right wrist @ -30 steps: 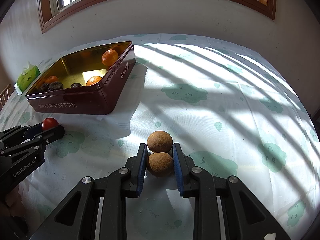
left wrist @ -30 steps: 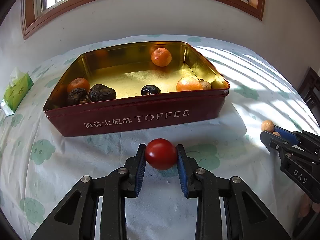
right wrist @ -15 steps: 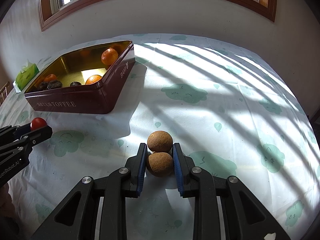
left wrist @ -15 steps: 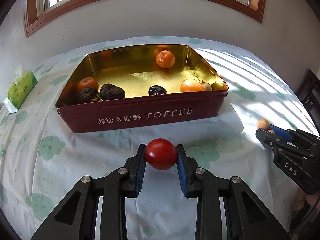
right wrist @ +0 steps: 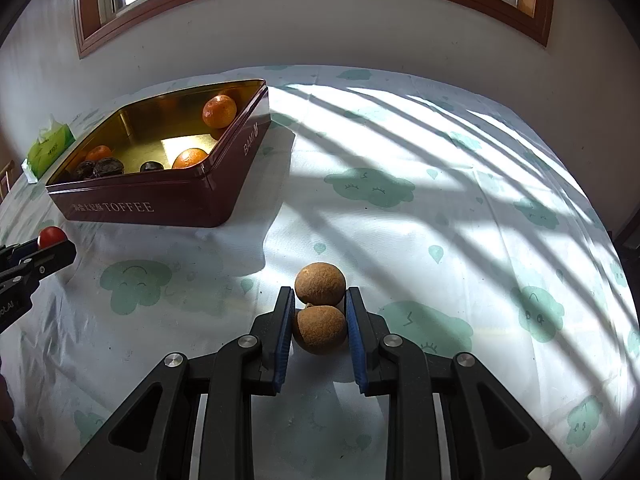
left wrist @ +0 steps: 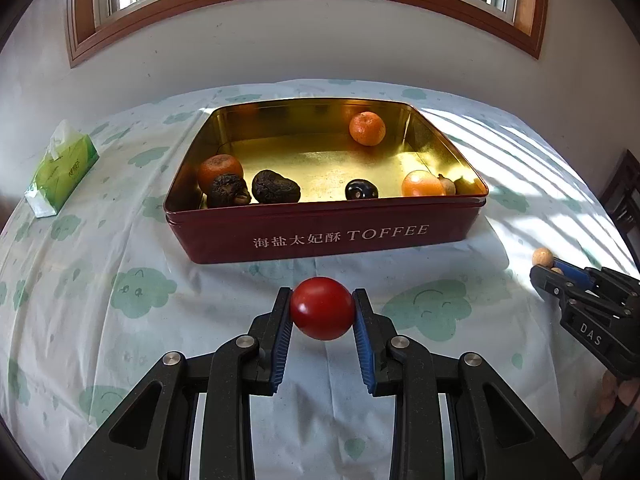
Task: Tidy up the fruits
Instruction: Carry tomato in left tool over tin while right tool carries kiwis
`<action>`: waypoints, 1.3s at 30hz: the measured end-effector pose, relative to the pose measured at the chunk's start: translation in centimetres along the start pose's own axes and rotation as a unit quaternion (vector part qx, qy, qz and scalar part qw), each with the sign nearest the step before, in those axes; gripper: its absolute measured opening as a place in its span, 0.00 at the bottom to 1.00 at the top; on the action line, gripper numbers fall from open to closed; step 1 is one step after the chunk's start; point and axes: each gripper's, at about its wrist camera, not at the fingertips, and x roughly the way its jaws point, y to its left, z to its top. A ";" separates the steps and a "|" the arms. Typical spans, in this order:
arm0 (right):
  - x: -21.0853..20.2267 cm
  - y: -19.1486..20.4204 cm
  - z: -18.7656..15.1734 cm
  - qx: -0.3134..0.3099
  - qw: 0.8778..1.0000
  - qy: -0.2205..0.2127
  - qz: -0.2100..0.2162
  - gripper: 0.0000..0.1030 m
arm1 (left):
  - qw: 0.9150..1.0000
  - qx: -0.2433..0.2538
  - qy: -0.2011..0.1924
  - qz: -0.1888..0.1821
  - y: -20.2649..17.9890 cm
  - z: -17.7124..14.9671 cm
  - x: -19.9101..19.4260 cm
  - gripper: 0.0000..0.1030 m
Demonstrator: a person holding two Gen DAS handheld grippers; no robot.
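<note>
The left gripper [left wrist: 322, 316] squeezed a smooth, soft tomato [left wrist: 322, 308] round its middle, and the right gripper [right wrist: 320, 322] pinched a light, rough brown fruit [right wrist: 319, 329]

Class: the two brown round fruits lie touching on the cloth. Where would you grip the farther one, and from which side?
Grip the farther brown fruit across its widest middle, coming from above: it is round, and the nearer fruit blocks its near side.

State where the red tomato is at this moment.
In the left wrist view the red tomato sits low in the centre, clamped in the left gripper, in front of the toffee tin and its fruit.
</note>
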 end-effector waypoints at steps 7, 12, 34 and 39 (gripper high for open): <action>-1.3 1.1 0.6 -0.012 1.000 -0.005 0.004 0.23 | 1.000 -0.007 -0.005 0.005 1.1 0.1 -0.5 0.30; -2.5 2.4 1.3 -0.024 1.000 -0.013 0.012 0.23 | 1.000 -0.014 -0.013 0.008 2.0 0.5 -1.1 0.30; -3.8 7.3 6.7 -0.057 0.996 -0.051 0.054 0.23 | 0.998 -0.029 -0.053 0.022 5.4 4.9 -2.4 0.30; -3.2 7.9 8.1 -0.056 0.995 -0.056 0.064 0.23 | 0.998 -0.031 -0.056 0.021 5.9 6.2 -1.8 0.30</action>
